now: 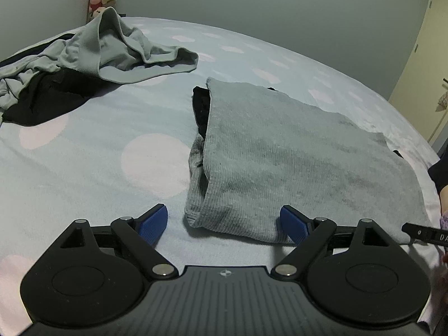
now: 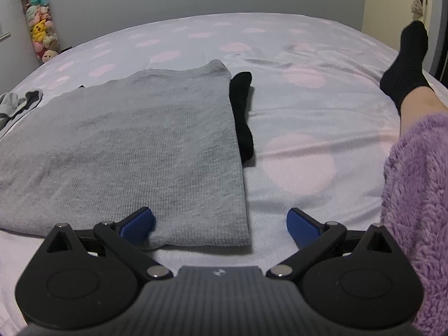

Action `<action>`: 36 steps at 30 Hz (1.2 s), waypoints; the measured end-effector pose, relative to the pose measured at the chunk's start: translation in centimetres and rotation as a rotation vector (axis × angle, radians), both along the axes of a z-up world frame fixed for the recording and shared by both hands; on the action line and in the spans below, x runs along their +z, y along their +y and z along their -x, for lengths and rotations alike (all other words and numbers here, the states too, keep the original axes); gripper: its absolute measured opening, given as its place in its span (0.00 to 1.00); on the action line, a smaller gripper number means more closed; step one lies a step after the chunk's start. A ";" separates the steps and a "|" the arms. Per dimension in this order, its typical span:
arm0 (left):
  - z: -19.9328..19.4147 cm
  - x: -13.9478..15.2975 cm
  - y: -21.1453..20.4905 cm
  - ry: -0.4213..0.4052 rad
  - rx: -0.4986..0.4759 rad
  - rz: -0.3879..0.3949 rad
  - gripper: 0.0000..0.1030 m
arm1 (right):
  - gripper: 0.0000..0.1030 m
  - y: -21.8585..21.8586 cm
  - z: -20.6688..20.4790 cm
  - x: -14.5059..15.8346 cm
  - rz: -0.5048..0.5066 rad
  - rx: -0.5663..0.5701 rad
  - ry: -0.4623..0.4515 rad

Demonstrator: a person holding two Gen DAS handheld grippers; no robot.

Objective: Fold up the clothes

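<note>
The left gripper (image 1: pixel 224 225) hangs spread wide and empty over the near-left corner of the folded grey ribbed top (image 1: pixel 294 162). The top lies flat on the bed (image 1: pixel 98 168), its long axis running away from the near edge. The right gripper (image 2: pixel 221 224), equally wide and empty, straddles the near-right corner.

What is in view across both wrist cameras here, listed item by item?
Folded grey ribbed garment: one, grey, bed centre.
Black fabric: one, black, sticking out from under that garment.
Unfolded clothes pile: one, grey and black, far left of bed.
Dotted bedsheet: one, pale blue with pink spots.
Plush toys column: one, multicoloured, by wall.
Door: one, cream, right.
Person's leg, black sock, purple fleece: right.
Left tool, right tool: open, empty.
</note>
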State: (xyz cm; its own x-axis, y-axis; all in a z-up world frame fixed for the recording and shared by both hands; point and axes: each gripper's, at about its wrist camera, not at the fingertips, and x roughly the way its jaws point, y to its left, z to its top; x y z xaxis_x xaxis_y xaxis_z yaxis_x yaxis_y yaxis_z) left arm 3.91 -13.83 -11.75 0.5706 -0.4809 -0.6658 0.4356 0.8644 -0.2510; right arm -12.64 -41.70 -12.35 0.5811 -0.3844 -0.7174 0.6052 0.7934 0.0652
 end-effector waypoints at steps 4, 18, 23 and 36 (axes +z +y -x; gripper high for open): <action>-0.3 0.0 0.5 0.021 0.033 0.055 0.85 | 1.00 -0.1 0.0 0.0 0.006 0.009 0.001; 0.8 0.0 -1.6 -0.072 -0.038 -0.128 0.85 | 1.00 -0.3 -0.2 0.0 0.017 0.033 0.012; 0.6 0.0 -1.3 -0.066 -0.035 -0.103 0.85 | 1.00 -0.5 -0.3 0.0 -0.004 0.027 0.020; 0.5 0.0 -1.2 -0.078 -0.026 -0.071 0.85 | 1.00 -0.4 -0.7 0.0 -0.003 0.009 0.014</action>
State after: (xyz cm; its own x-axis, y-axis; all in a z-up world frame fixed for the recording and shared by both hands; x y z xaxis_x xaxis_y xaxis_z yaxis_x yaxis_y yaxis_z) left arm 3.43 -15.05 -11.70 0.6097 -0.4496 -0.6527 0.4743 0.8668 -0.1540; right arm -11.94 -42.14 -12.35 0.5746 -0.3769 -0.7265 0.5992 0.7984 0.0597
